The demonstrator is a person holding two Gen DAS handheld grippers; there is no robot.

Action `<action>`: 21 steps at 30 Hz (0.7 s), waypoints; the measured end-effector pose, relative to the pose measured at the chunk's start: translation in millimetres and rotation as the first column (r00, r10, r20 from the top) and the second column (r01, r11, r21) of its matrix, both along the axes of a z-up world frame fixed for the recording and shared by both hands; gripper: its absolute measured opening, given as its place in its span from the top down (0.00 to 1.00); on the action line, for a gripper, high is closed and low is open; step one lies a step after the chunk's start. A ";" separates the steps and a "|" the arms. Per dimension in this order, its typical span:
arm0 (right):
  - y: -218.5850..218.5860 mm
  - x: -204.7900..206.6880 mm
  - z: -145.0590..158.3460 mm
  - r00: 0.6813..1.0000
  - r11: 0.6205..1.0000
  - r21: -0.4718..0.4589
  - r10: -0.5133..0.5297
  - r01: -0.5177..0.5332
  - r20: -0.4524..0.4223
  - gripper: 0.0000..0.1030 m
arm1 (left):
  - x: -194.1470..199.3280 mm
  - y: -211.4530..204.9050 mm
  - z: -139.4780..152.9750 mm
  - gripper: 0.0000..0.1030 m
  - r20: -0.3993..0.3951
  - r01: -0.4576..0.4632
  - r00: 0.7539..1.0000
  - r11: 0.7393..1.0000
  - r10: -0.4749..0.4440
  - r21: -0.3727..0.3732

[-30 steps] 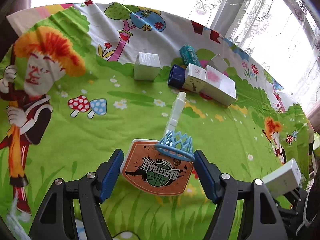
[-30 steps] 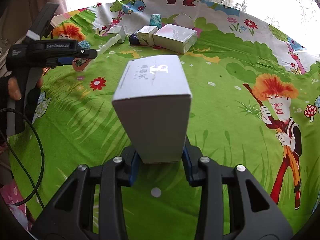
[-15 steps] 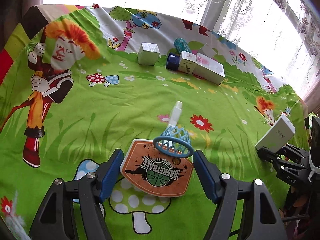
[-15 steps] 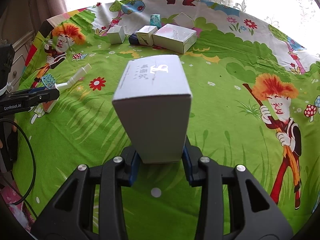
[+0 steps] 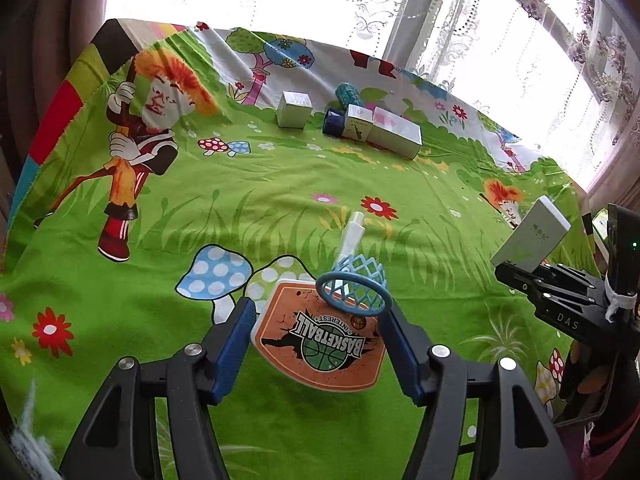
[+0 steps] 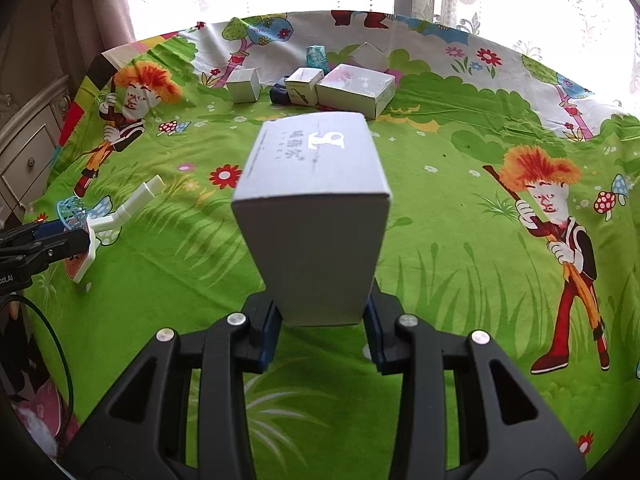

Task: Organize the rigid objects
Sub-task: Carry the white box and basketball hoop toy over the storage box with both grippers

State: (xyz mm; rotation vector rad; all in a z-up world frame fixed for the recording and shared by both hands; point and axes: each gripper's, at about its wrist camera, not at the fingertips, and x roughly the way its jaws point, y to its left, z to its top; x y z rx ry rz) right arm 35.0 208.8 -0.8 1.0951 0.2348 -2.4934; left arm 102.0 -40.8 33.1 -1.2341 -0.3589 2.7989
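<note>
1. Left wrist view: L gripper has the hoop toy between its jaws. The jaws have just been closing, and the blue pads now sit on both side edges of the backboard at a mid-width hold.
2. Toy look: orange backboard w/ white rim, "BASKETBALL" print seen upside down, green ball logo, pale blue ring and net, white post pointing away over the cloth.
3. At the far edge of the cloth, near the window: a small white box, a teal can, a dark blue item and a long box, close together.
4. At right, R gripper carries a grey box, tilted.
5. Right wrist view: R gripper jaws are narrow, clamped on the lower sides of the grey box. It is a plain tall carton w/ a white logo and small text on top, held above the cloth.
6. At left, the hoop toy is held in the L gripper, post angled up and away.
</note>
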 end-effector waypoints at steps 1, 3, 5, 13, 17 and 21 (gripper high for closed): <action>-1.3 6.0 3.0 1.000 1.000 -0.006 0.001 -0.001 0.000 0.61 | 3.1 -0.4 0.6 0.38 -0.001 -0.001 1.000 1.000 0.001 0.001; -3.0 16.8 6.7 1.000 1.000 -0.021 0.006 -0.006 0.009 0.61 | 9.4 0.5 1.5 0.38 -0.002 0.002 1.000 1.000 -0.002 -0.002; -6.0 27.8 8.0 1.000 1.000 -0.014 0.013 -0.013 0.011 0.61 | 15.3 3.7 1.3 0.38 0.002 0.013 1.000 1.000 -0.013 -0.009; -6.8 69.6 1.5 0.998 0.999 -0.004 0.043 -0.043 0.034 0.61 | 35.3 29.8 -0.5 0.38 0.025 0.081 0.996 0.996 -0.080 -0.032; 3.7 82.6 0.8 0.999 0.999 -0.010 0.032 -0.031 0.037 0.61 | 41.0 50.0 4.3 0.38 0.020 0.127 0.992 0.991 -0.126 -0.047; 21.2 91.4 4.7 0.999 1.000 -0.020 0.003 -0.002 0.034 0.61 | 45.9 69.1 11.1 0.38 0.009 0.170 0.986 0.984 -0.169 -0.061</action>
